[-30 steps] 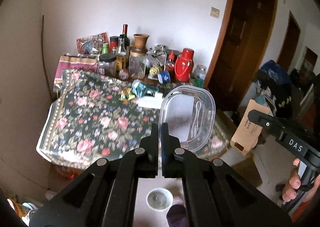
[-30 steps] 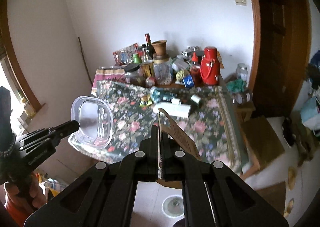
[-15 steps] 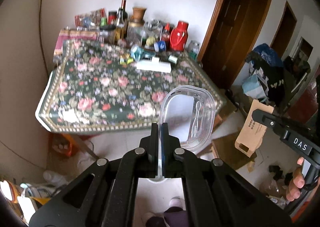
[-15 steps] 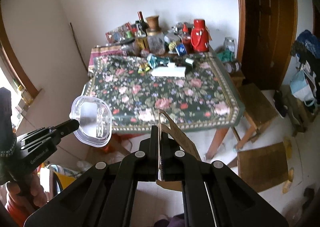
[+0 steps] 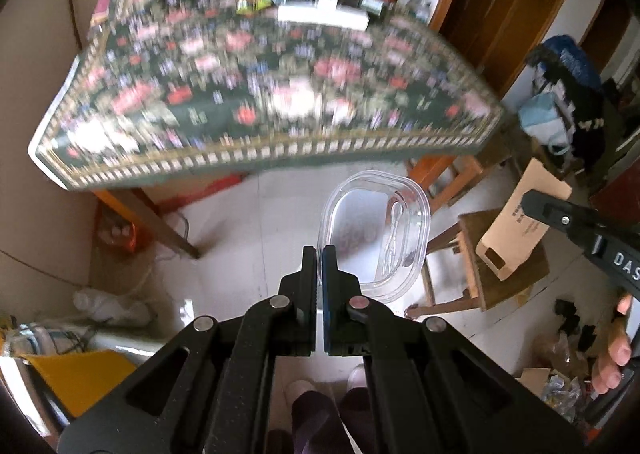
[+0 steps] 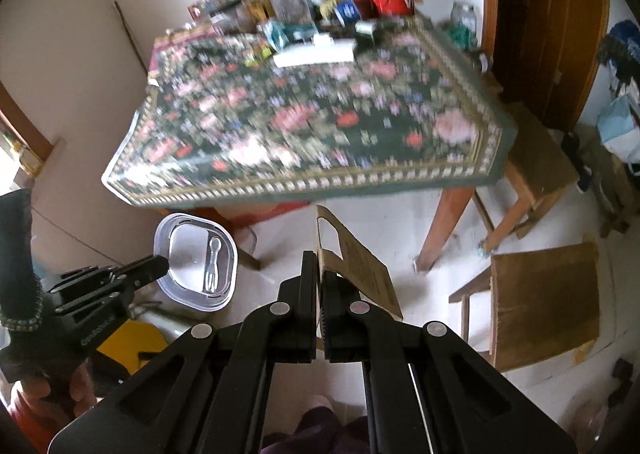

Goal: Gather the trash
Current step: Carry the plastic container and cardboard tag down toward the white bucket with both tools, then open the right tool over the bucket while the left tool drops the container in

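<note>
Your left tongs (image 5: 319, 254): clamped tight on rim of clear plastic lid (image 5: 376, 234), lid held upright over white floor (image 5: 248, 238), in front of flowered bench (image 5: 240, 101). Your right tongs (image 6: 319, 260): pinched shut on edge of brown cardboard piece (image 6: 360, 266), card tilting away to right, also over floor, short of bench.

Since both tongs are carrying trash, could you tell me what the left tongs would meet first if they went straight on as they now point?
Probably the bare floor in front of the table; depth is unclear. The left tongs grip a clear lid.
</note>
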A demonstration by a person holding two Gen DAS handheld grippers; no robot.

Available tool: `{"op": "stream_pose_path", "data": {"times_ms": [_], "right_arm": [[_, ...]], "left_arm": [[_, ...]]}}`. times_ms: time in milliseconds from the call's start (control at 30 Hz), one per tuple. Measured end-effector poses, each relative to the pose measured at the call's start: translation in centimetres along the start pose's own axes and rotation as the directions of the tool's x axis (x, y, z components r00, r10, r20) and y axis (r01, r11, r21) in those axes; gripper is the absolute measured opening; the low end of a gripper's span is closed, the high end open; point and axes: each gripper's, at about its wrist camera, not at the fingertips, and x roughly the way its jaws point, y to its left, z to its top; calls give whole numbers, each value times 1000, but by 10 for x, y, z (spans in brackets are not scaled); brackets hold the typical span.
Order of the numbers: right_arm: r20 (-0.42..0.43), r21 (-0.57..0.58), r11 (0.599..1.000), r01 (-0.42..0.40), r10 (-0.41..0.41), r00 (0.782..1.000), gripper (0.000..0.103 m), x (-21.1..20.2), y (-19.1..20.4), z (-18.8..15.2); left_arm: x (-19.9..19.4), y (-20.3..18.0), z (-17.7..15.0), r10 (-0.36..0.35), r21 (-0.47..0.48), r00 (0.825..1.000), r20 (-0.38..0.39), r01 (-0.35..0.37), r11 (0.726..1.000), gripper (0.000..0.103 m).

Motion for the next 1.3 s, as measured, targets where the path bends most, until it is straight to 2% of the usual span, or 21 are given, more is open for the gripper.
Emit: {"op": "stream_pose_path", "data": {"times_ms": [333,567,667,800,967,1033,1167,1300], "right_arm": [[-147,-55,998,-5,-3,989,2,123,-47,-41],[-243,-52,998,-32,18,970,2,220,-67,-77],[-275,-71,997,-42,21,961,2,259,-68,-92],[-291,-79,995,-65,39,956,2,290,-68,-101],[-353,-16,989,-144,129,927,3,328,-70,-110],[-385,-1,987,-158,145,911,7,341,-70,-114],[-394,11,993,-121,115,912,47,351,-75,-121],[-398,22,994,-105,105,912,48,345,-82,-122]], "left_arm": [[150,3,-51,-7,-76,993,-114,-2,997,0],[239,16,-97,-6,-105,984,-177,-13,994,0],[269,27,-112,-1,-133,981,-195,-25,991,0],[310,42,-133,-9,-176,977,-215,-30,984,0],[346,57,-150,-2,-190,972,-234,-44,981,0],[358,61,-153,0,-193,971,-239,-47,980,0],[376,65,-154,-19,-211,967,-253,-36,977,0],[390,58,-151,-35,-195,962,-270,-19,981,0]]}}
